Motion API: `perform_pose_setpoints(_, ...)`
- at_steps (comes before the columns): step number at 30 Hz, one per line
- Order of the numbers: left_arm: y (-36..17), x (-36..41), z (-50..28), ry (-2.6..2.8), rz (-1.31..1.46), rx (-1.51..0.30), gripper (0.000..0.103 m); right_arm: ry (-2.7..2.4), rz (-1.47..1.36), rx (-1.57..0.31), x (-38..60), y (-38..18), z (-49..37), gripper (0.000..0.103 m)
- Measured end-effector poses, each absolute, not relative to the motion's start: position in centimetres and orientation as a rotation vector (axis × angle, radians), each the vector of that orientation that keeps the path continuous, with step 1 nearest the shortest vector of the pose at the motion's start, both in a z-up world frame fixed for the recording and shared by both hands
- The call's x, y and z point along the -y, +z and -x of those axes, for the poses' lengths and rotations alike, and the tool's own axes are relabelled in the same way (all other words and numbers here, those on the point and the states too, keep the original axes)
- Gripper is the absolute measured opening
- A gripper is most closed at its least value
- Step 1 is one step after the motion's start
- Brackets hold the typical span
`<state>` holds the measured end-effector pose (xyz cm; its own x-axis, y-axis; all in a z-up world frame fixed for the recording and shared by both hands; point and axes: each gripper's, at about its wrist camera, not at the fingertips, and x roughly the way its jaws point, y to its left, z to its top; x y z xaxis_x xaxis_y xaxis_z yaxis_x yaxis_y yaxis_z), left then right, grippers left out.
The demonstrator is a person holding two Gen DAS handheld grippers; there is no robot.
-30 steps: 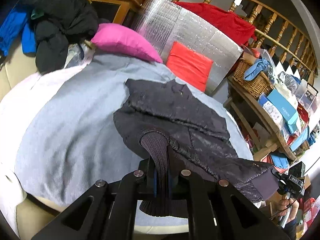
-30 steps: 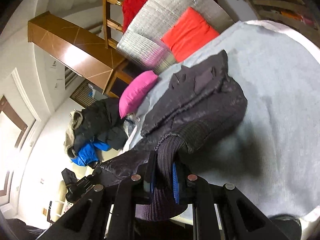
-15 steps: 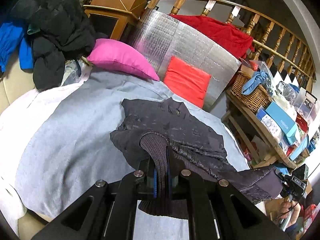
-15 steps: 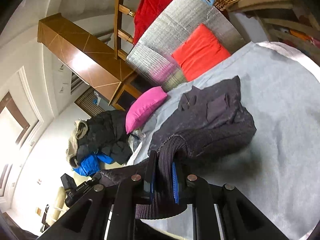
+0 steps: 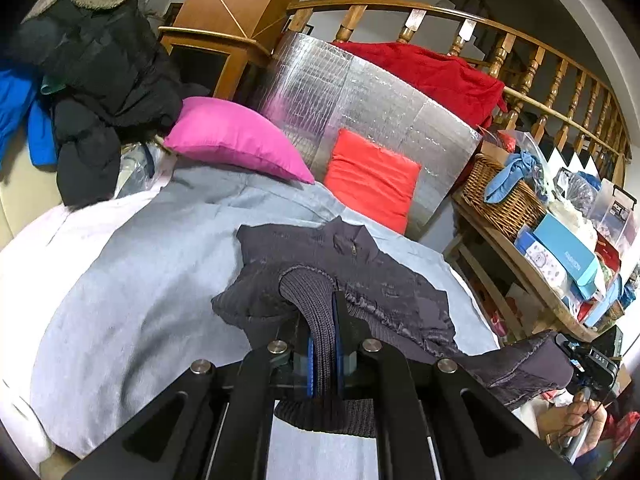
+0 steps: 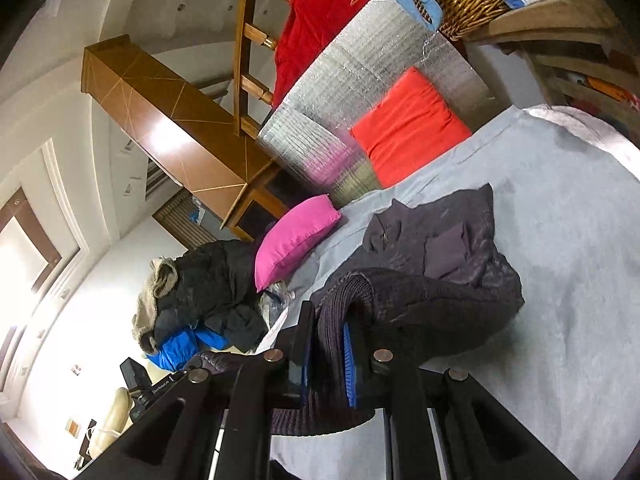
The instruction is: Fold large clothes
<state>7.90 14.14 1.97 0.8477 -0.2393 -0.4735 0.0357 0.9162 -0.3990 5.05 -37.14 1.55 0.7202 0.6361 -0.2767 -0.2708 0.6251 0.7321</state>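
While clamped, both grippers, L [image 5: 323, 344] & R [image 6: 328, 364], pinch jacket [image 5: 360, 276] hem.

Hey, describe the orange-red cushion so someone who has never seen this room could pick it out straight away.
Find the big silver foil panel standing at the far edge of the grey-covered bed, below the wooden railing. The orange-red cushion leans upright against its lower part. Unlike the pink pillow to its left, it is squarish and orange-red, and it is not the darker red cloth draped over the railing.

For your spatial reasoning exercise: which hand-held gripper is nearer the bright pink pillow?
Left. The left hand-held gripper holds the dark jacket's hem on the bright pink pillow side; the right hand-held gripper holds the opposite end.
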Motion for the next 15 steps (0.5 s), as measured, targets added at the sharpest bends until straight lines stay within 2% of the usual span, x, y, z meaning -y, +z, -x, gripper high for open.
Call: perform_pose_setpoints(15, 2.3, -14.1, -11.6, -0.129, 0.383, -0.525, 0.008, 0.514, -0.707, -0.543, 37.1, 2.3, -9.5, 0.013)
